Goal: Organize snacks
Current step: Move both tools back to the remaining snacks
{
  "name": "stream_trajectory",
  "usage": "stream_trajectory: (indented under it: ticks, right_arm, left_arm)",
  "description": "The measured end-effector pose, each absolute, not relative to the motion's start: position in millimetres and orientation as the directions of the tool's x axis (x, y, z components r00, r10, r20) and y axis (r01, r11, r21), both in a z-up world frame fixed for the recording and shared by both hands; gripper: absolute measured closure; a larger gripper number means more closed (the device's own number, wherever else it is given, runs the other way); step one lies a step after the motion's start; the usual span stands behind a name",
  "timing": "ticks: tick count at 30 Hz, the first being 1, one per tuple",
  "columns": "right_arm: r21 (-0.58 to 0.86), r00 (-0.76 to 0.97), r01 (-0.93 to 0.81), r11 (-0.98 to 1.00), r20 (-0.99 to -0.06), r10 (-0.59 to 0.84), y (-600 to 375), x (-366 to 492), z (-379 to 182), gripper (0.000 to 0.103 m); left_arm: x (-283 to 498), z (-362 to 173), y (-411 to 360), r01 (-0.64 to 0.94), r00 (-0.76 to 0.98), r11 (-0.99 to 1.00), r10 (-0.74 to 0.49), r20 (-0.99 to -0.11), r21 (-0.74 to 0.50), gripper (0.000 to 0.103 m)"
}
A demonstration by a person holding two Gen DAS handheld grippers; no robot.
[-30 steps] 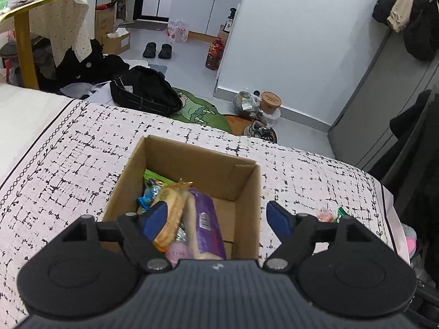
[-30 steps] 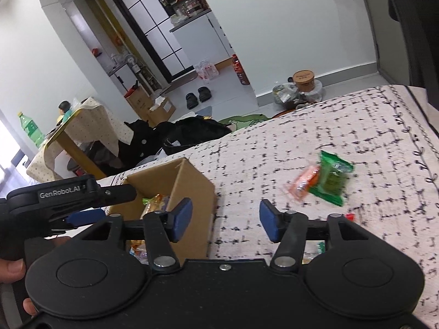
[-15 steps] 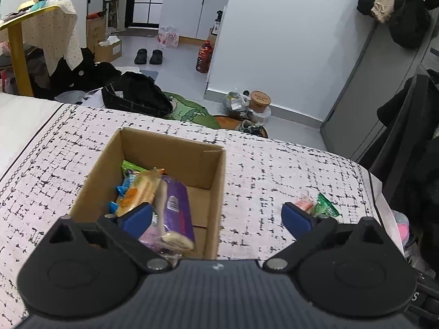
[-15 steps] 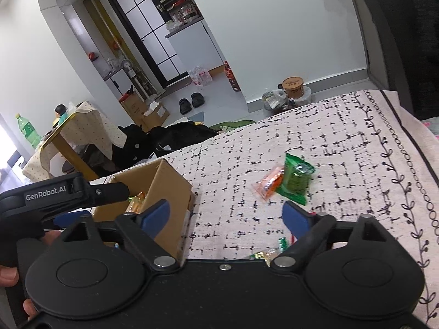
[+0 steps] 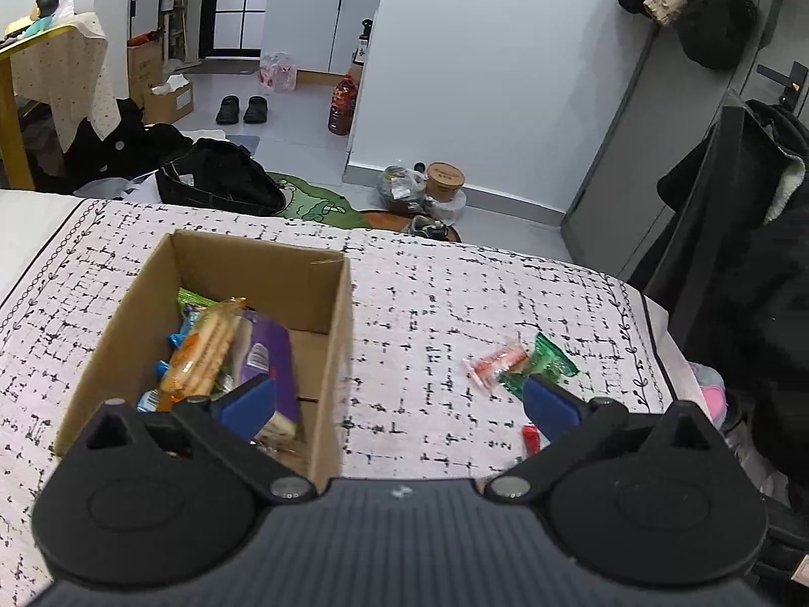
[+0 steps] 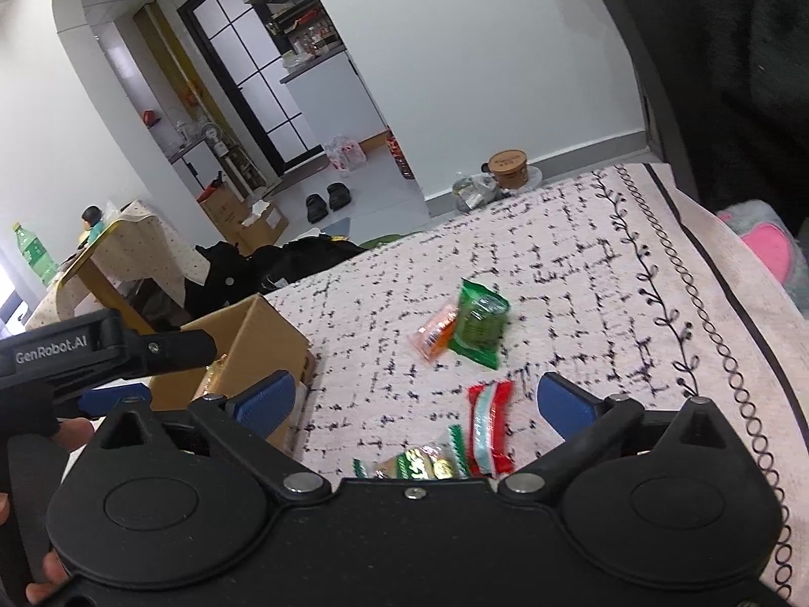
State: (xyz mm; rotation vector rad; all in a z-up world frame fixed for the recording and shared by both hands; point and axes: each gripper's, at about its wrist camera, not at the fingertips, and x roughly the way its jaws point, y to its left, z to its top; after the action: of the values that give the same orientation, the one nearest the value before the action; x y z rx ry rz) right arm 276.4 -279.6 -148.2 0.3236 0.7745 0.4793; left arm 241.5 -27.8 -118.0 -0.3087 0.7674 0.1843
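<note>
Both my claws, left (image 5: 399,399) and right (image 6: 414,399), gape empty; the red wrapper (image 6: 489,427) near the bed's right edge looks light, crinkly, slippery: pinch mid-body.

Snack-filled box (image 5: 212,303) on the bedspread (image 5: 430,313), loose packets (image 6: 465,326) to its right.

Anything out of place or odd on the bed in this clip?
Four snack packets lie loose on the bedspread, outside the cardboard box: a green packet overlapping an orange one, plus a red-striped packet and a green-and-gold one. Nothing looks spilled or damaged.
</note>
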Motion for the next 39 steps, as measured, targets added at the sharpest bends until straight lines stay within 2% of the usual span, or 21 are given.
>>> stream_trajectory:
  ticks: [11, 14, 19, 22, 32, 39]
  right_arm:
    - [0.427, 0.602, -0.283, 0.859, -0.618, 0.506, -295.1, 273.9, -165.4, 0.002]
    - [0.432, 0.580, -0.274, 0.859, -0.638, 0.506, -296.4, 276.3, -172.8, 0.011]
    - [0.445, 0.552, -0.246, 0.861, -0.666, 0.502, -299.8, 284.5, -187.0, 0.034]
    - [0.453, 0.544, -0.234, 0.860, -0.672, 0.502, -303.7, 286.9, -191.2, 0.042]
    - [0.413, 0.543, -0.221, 0.883, -0.700, 0.463, -317.0, 281.1, -192.5, 0.040]
    - [0.413, 0.544, -0.206, 0.887, -0.705, 0.455, -324.4, 280.0, -193.9, 0.034]
  left_arm:
    - [244.4, -132.0, -48.6, -0.240, 0.682, 0.939, -0.018, -0.731, -0.247, 0.000]
    - [246.6, -137.5, -53.1, -0.236, 0.678, 0.940, -0.021, -0.735, -0.245, 0.001]
    - [253.4, -149.0, -59.0, -0.217, 0.662, 0.941, -0.054, -0.747, -0.260, 0.004]
    - [256.5, -156.9, -63.8, -0.212, 0.651, 0.940, -0.068, -0.756, -0.266, 0.008]
    - [268.9, -200.5, -80.1, -0.246, 0.584, 0.930, -0.082, -0.808, -0.273, 0.010]
    - [273.9, -218.0, -88.2, -0.259, 0.549, 0.928, -0.088, -0.831, -0.269, 0.014]
